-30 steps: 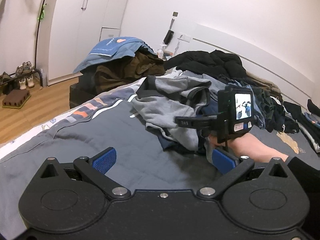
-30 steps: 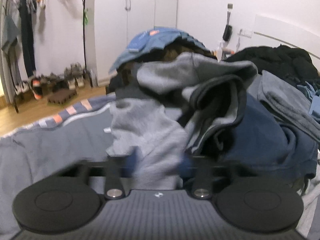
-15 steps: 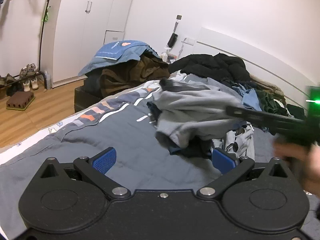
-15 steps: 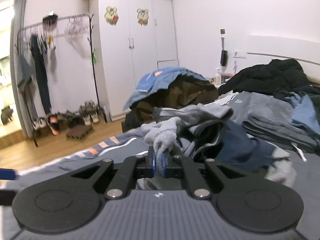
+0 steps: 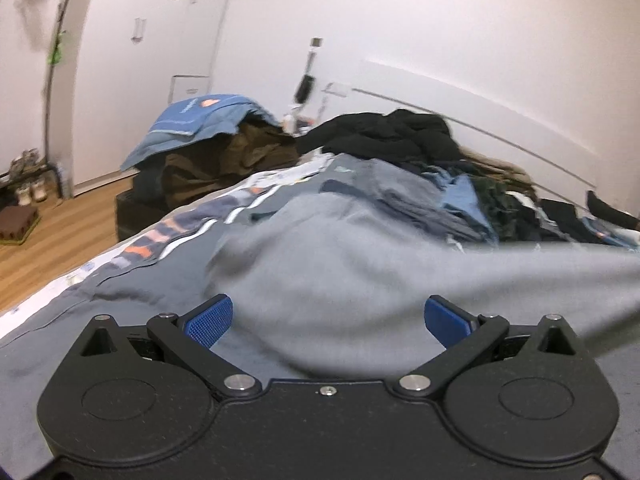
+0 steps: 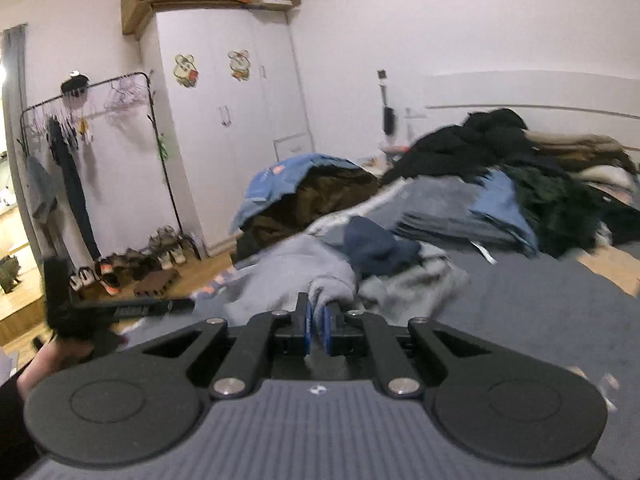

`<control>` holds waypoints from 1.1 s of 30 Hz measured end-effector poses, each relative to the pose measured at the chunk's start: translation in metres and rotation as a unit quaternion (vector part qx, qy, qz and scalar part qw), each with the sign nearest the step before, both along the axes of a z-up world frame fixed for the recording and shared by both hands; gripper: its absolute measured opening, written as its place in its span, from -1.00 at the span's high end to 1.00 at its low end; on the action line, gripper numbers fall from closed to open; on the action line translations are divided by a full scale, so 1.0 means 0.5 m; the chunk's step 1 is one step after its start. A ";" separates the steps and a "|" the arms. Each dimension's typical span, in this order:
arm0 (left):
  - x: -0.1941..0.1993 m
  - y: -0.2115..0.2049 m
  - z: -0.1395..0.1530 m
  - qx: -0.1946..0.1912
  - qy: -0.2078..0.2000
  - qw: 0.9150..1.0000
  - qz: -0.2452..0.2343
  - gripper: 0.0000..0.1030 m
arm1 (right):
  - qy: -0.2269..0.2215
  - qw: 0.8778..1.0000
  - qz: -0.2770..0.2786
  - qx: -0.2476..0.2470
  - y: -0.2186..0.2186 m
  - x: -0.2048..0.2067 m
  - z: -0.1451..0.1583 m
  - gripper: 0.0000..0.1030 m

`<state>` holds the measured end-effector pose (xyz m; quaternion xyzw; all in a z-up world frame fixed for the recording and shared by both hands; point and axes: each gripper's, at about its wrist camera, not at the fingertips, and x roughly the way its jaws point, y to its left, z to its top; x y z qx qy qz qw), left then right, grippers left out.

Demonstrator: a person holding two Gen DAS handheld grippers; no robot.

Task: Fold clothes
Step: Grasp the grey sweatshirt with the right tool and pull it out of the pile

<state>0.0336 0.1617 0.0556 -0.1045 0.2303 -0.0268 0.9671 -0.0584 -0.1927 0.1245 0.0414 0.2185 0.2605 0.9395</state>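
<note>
Right wrist view shows the right gripper (image 6: 318, 322) clamped on a corner of the grey garment (image 6: 288, 276), which stretches leftward over the bed (image 6: 540, 304) toward the nearer left gripper (image 5: 326, 318), whose jaws stand wide around loose cloth.
</note>
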 end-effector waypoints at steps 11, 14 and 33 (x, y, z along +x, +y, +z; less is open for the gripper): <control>-0.011 -0.084 -0.001 0.014 -0.001 0.997 -0.071 -1.00 | 0.112 0.991 -0.017 -0.069 -0.092 -0.200 -0.045 0.91; -0.005 -0.101 -0.017 0.011 0.019 0.995 -0.101 -1.00 | 0.166 0.979 -0.028 -0.111 -0.082 -0.212 -0.136 0.89; 0.029 -0.198 -0.088 0.251 0.019 0.919 -0.303 -1.00 | 0.150 0.986 -0.066 -0.035 -0.031 -0.036 -0.271 -0.03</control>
